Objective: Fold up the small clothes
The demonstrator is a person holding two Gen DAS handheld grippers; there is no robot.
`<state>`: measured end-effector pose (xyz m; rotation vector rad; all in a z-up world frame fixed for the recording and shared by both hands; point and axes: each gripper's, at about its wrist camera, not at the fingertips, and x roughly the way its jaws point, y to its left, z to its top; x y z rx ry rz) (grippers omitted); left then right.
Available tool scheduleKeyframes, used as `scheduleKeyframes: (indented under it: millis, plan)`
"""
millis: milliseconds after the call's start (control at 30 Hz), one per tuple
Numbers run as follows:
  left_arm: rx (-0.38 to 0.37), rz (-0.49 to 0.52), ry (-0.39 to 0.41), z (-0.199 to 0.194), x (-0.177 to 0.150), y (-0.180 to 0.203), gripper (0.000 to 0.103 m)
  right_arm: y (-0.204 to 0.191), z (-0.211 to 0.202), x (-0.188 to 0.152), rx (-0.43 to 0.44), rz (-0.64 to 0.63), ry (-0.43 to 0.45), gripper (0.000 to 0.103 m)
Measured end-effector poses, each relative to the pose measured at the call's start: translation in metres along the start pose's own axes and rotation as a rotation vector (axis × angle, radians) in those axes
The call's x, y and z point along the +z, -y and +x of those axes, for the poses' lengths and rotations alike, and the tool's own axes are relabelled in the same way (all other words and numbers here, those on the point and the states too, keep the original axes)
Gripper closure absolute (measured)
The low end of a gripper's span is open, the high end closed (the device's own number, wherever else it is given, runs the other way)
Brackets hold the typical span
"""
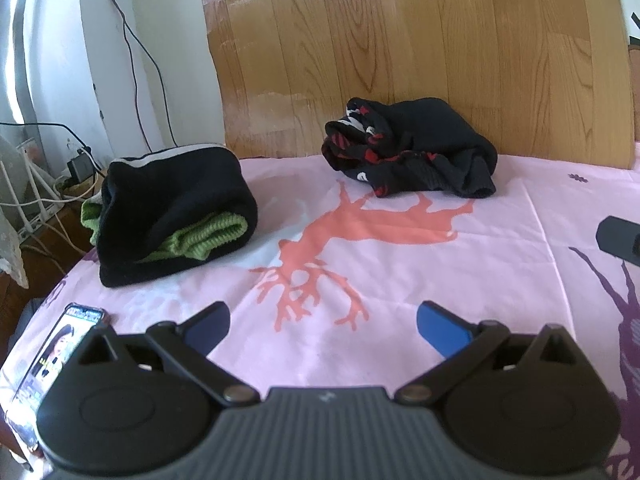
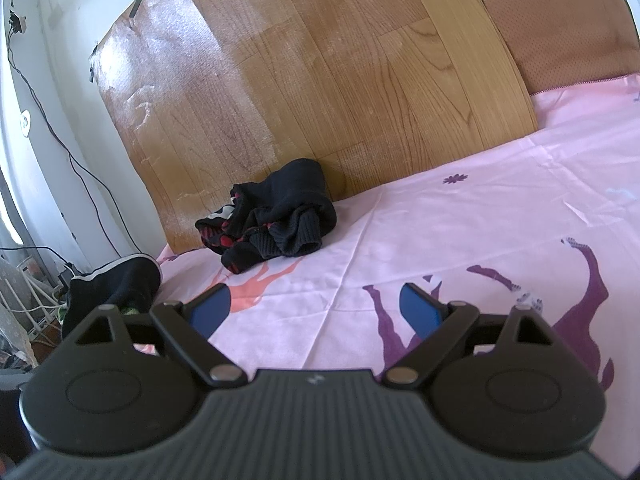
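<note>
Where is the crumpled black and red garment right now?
The crumpled black and red garment lies on the pink sheet against the wooden board, right of the folded black pile.

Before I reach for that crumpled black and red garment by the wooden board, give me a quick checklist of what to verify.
1. Left gripper open and holding nothing: ok.
2. Right gripper open and holding nothing: ok.
3. Crumpled black and red garment in view, unfolded, free of other things: ok.
4. Pink sheet between grippers and garment unobstructed: ok.
5. Folded black and green pile apart from the garment: ok.
6. Phone near the left gripper, out of the path: cannot tell.
</note>
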<state>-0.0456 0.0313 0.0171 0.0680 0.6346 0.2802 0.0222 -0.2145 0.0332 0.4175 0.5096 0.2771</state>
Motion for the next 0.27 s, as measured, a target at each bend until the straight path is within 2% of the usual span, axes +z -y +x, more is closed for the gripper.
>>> scheduleKeyframes:
  millis: [267]
  plan:
    - [-0.033,0.011,0.019,-0.0038,-0.0005,0.0016,0.000,0.0003,-0.0001,-0.0001,0.000,-0.001,0.001,0.010]
